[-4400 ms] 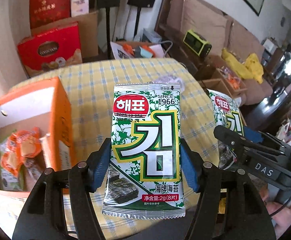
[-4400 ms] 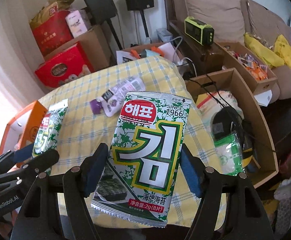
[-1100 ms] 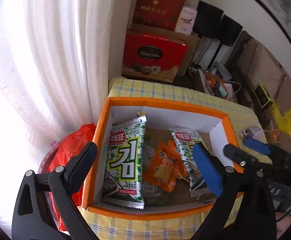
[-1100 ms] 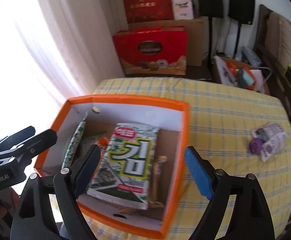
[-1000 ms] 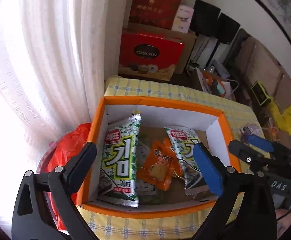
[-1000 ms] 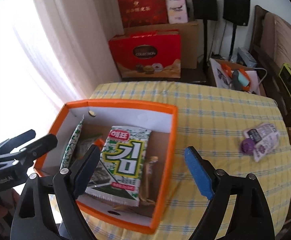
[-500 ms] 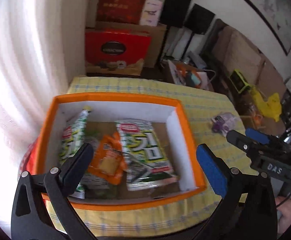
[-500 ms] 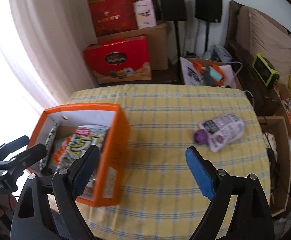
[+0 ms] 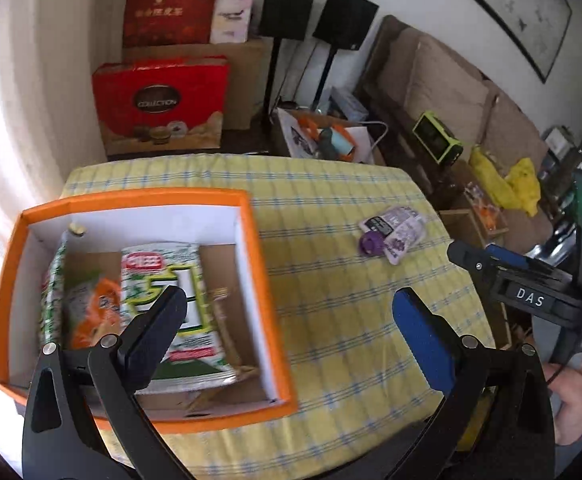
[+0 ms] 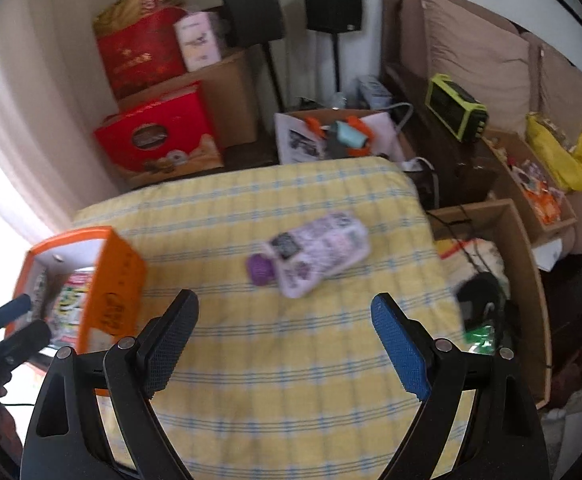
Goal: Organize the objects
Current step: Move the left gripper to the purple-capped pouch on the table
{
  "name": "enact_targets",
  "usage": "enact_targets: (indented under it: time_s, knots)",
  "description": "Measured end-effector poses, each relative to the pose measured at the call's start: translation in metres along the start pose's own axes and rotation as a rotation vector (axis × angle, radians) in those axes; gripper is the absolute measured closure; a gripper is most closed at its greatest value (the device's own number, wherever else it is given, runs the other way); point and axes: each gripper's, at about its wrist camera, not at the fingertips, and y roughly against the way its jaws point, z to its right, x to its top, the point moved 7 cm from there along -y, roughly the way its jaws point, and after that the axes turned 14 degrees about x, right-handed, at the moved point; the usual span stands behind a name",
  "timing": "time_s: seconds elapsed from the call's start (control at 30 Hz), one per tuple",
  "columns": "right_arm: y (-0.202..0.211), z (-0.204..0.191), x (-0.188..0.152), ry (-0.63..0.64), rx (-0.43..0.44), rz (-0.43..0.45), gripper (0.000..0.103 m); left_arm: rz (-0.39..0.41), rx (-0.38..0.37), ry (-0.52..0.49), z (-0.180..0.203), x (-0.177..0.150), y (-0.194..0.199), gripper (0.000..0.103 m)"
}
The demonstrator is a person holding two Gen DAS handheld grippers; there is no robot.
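Observation:
An orange box (image 9: 259, 280) (image 10: 119, 280) with white inner walls sits at the left of the yellow checked table (image 9: 331, 280) (image 10: 251, 360). Inside it lie green-and-white seaweed packets (image 9: 171, 280) and an orange snack pack (image 9: 99, 312). A pale purple pouch with a purple cap (image 9: 395, 232) (image 10: 315, 252) lies alone on the cloth to the right. My left gripper (image 9: 287, 328) hangs open above the box's right wall, with nothing between its fingers. My right gripper (image 10: 285, 344) is open too, over bare cloth just short of the pouch.
Red gift boxes (image 9: 159, 104) and cardboard cartons stand beyond the table's far edge, with two black speakers (image 9: 315, 16) behind. An open cardboard box (image 10: 507, 280) of clutter sits off the table's right side, and a sofa (image 10: 475, 52) lies further right.
Both grippers, each open and empty after leaving their seaweed packets in the box, have swung right: the box has slid toward the left of both views and the pouch has come nearer.

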Motion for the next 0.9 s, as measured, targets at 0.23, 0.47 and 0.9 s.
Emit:
enact_targets:
  time_s: [0.23, 0.47, 0.9]
  knots:
    - [0.006, 0.024, 0.002, -0.023, -0.012, 0.015, 0.014, 0.003, 0.011, -0.067, 0.038, 0.01, -0.006, 0.0]
    - [0.009, 0.038, 0.006, -0.028, -0.019, 0.019, 0.014, 0.003, 0.024, -0.103, 0.065, 0.021, -0.016, 0.0]
    - [-0.006, 0.068, 0.018, -0.024, -0.029, 0.01, 0.014, -0.071, -0.015, -0.103, 0.096, 0.025, -0.058, 0.0]
